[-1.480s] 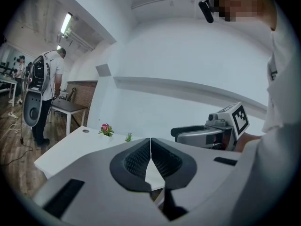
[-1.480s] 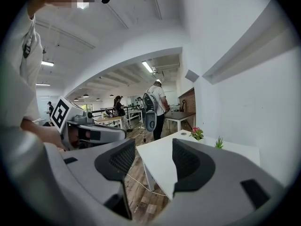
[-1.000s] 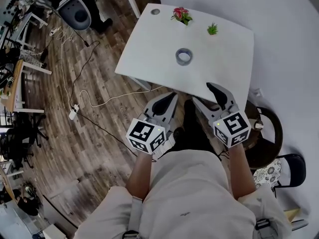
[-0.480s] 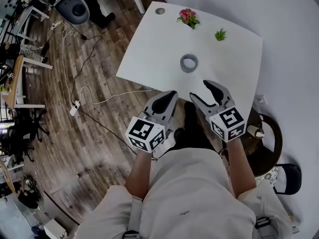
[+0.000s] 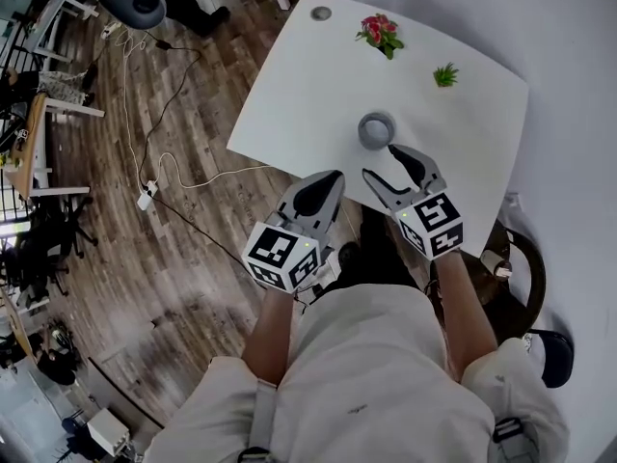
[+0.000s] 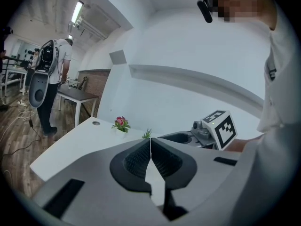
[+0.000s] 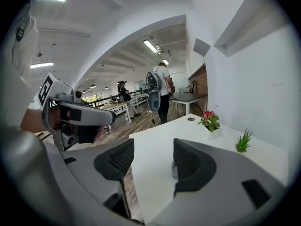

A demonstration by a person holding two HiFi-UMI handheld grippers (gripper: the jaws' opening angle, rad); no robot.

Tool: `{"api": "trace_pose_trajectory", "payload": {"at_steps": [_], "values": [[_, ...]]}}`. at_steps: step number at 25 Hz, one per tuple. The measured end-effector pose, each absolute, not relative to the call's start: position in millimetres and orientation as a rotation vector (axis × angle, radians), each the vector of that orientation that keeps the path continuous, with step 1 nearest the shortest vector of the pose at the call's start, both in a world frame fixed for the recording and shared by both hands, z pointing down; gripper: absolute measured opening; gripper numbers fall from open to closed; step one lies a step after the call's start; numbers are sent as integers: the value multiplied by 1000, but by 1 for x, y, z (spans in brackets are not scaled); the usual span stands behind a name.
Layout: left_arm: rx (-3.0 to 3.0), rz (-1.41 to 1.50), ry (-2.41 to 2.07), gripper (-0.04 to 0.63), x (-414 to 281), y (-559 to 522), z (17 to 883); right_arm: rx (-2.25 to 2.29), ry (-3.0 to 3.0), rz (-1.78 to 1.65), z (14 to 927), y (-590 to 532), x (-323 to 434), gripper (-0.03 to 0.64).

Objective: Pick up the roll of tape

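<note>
Nearest the person, the left gripper (image 5: 326, 185) hangs over the gap between lap and table edge. Its dark ribbed pads are pressed together with nothing between them, so it looks to have no part in the pick. Just beyond, the right gripper (image 5: 383, 165) reaches over the near edge of the table (image 5: 308, 95) with its jaws spread and empty. The same moulded grey plastic and cross-hatched black pads show clearly in the right gripper view. The roll of tape (image 5: 377, 130) lies flat on the tabletop just past the jaw tips, apart from them. It is a squat grey ring with an open core, partly masked by the far jaw in the right gripper view. The pick therefore seems barely begun: the approach is nearly made, but straddling the ring, closing and lifting are all left to do. The tabletop is smooth, matt white with rounded corners. Further back stand a small green plant (image 5: 445, 74) and a pink-flowered plant (image 5: 382, 33). Worn wood-plank floor (image 5: 145, 258) lies beyond.
</note>
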State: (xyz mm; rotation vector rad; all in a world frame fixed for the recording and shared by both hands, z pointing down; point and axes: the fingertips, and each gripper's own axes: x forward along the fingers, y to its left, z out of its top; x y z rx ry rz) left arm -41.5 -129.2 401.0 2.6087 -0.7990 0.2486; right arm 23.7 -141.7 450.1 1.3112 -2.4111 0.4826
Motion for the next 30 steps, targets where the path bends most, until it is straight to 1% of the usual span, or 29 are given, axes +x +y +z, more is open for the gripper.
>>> {"api": "trace_pose_trajectory", "payload": {"at_steps": [18, 27, 30], "values": [[2498, 311, -900, 20, -33, -163, 432, 1076, -2322, 530, 539, -193, 24, 250], [2461, 315, -963, 21, -33, -182, 437, 1001, -2257, 582, 579, -213, 23, 235], [2446, 316, -981, 20, -35, -185, 438, 982, -2227, 573, 591, -216, 20, 218]]}}
